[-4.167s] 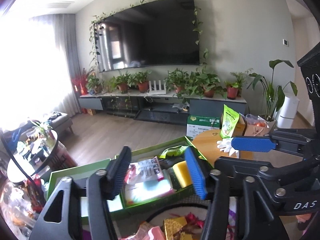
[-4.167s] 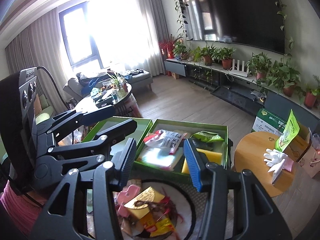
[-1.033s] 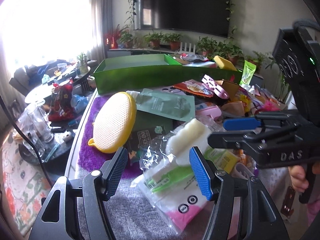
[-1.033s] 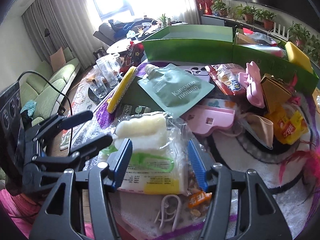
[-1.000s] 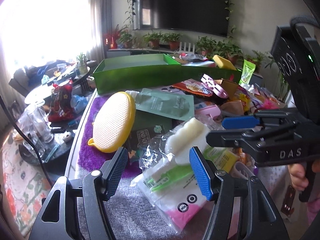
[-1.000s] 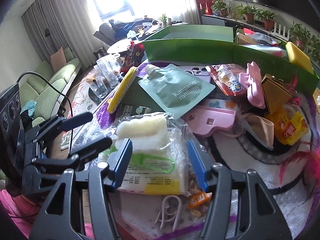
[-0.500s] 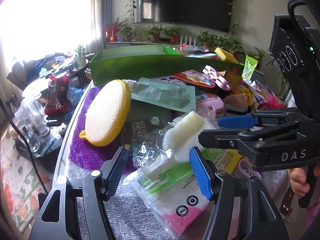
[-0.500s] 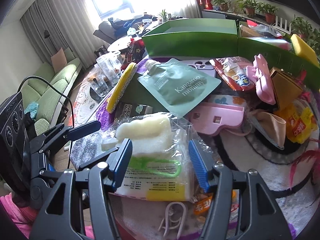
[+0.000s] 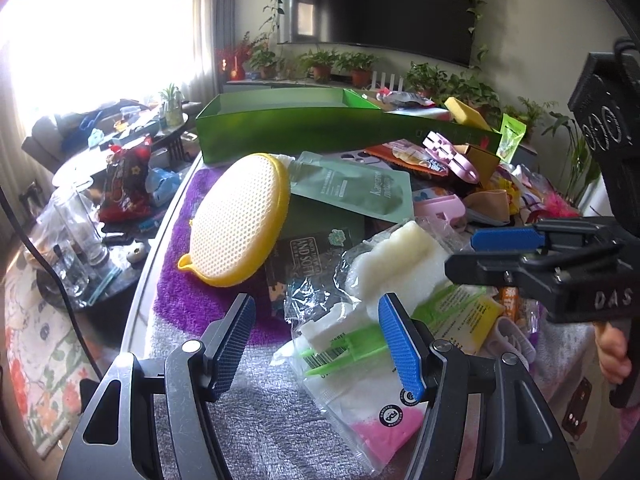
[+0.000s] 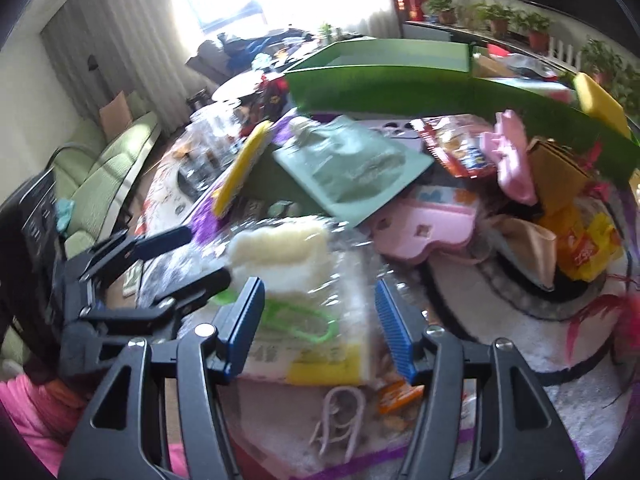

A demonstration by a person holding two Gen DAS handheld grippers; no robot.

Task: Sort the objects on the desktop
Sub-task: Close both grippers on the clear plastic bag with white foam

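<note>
Although a yellow sponge (image 9: 464,114) and packets already lie in the green tray (image 9: 320,136), most clutter remains unsorted. Left gripper (image 9: 316,344) and right gripper (image 10: 320,328) both stand released over the clear sponge packet (image 10: 304,280), not yet gripped.

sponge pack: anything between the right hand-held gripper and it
Nothing visible. The right hand-held gripper has its jaws open on either side of the sponge pack, not pressing it. The left hand-held gripper sits open at the pack's other edge, not in the path.
</note>
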